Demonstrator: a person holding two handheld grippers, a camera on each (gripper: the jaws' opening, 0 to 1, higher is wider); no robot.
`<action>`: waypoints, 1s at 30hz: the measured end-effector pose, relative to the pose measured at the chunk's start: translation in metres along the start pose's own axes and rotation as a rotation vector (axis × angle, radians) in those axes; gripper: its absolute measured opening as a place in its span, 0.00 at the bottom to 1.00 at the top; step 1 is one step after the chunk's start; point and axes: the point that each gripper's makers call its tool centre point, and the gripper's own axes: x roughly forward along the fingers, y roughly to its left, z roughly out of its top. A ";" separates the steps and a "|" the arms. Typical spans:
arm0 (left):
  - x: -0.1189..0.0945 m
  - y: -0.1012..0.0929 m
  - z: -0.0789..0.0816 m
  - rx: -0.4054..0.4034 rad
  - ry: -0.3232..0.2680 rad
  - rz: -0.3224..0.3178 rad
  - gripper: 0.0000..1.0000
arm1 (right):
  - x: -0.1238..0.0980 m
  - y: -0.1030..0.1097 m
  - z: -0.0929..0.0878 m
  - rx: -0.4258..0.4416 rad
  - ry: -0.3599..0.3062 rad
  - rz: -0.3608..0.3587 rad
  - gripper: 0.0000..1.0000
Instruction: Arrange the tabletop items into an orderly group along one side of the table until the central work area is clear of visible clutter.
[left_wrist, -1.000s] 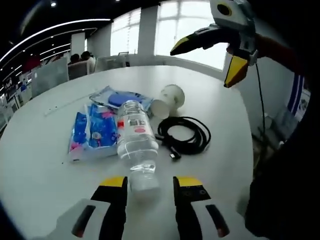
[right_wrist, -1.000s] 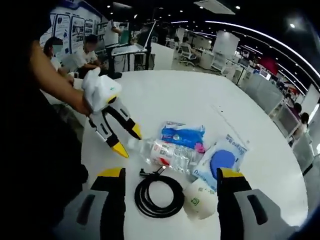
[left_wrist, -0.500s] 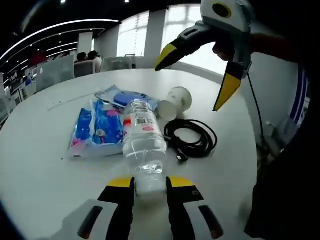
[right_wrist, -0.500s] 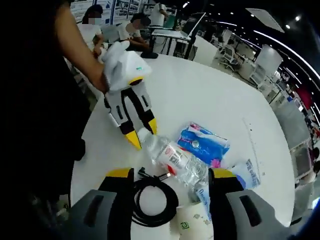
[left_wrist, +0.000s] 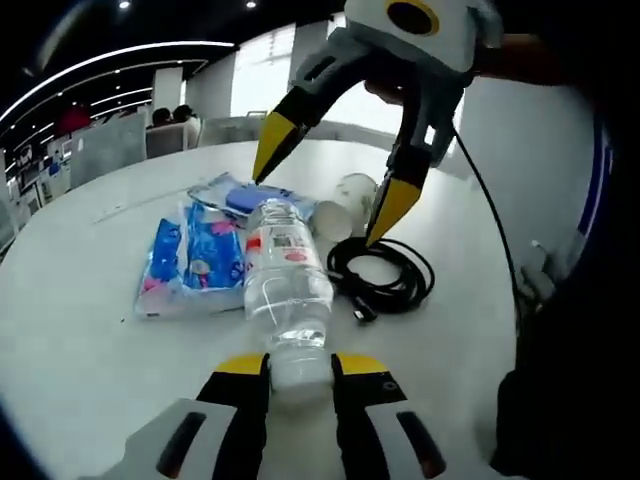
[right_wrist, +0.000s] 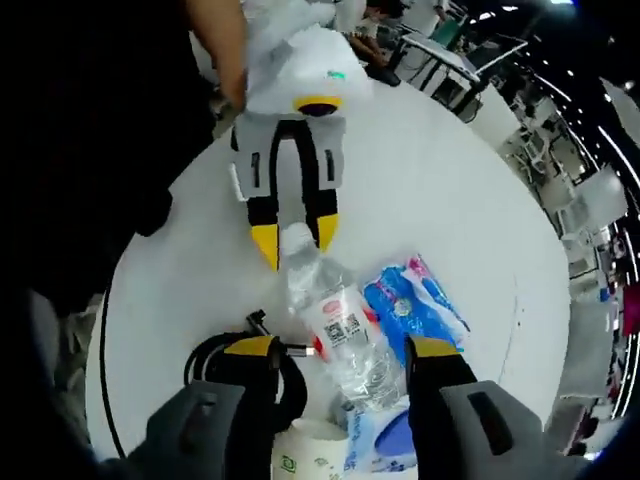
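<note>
A clear water bottle (left_wrist: 285, 285) lies on the white round table (left_wrist: 80, 330) with its cap end toward me. My left gripper (left_wrist: 298, 366) is shut on that cap end. The left gripper (right_wrist: 295, 236) is also seen from above, pinching the bottle (right_wrist: 335, 325). My right gripper (left_wrist: 330, 180) hangs open over the pile, its jaws spread wide above the paper cup (left_wrist: 345, 200). In its own view the right gripper (right_wrist: 340, 350) straddles the bottle's body without touching it. Blue tissue packs (left_wrist: 195, 255) lie left of the bottle, and a coiled black cable (left_wrist: 385, 275) lies right of it.
A blue mask pouch (left_wrist: 235, 195) lies behind the bottle. The cable (right_wrist: 215, 365), cup (right_wrist: 305, 450) and tissue packs (right_wrist: 415, 305) crowd around the right gripper's jaws. A person's arm and dark clothing fill the table's near edge. Bare tabletop (right_wrist: 200, 250) stretches beside the pile.
My left gripper closed on the bottle's cap end and has held it since. The right gripper dropped from high above the table down over the bottle and cup, still open.
</note>
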 end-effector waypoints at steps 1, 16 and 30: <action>0.000 0.000 0.000 -0.001 0.002 0.000 0.22 | 0.002 0.001 0.001 -0.029 0.002 0.011 0.45; -0.001 0.000 0.002 -0.003 0.006 -0.041 0.22 | 0.030 -0.005 -0.013 -0.234 0.083 0.124 0.35; 0.000 0.003 0.000 -0.004 0.003 -0.051 0.21 | 0.050 0.004 -0.022 -0.386 0.106 0.185 0.34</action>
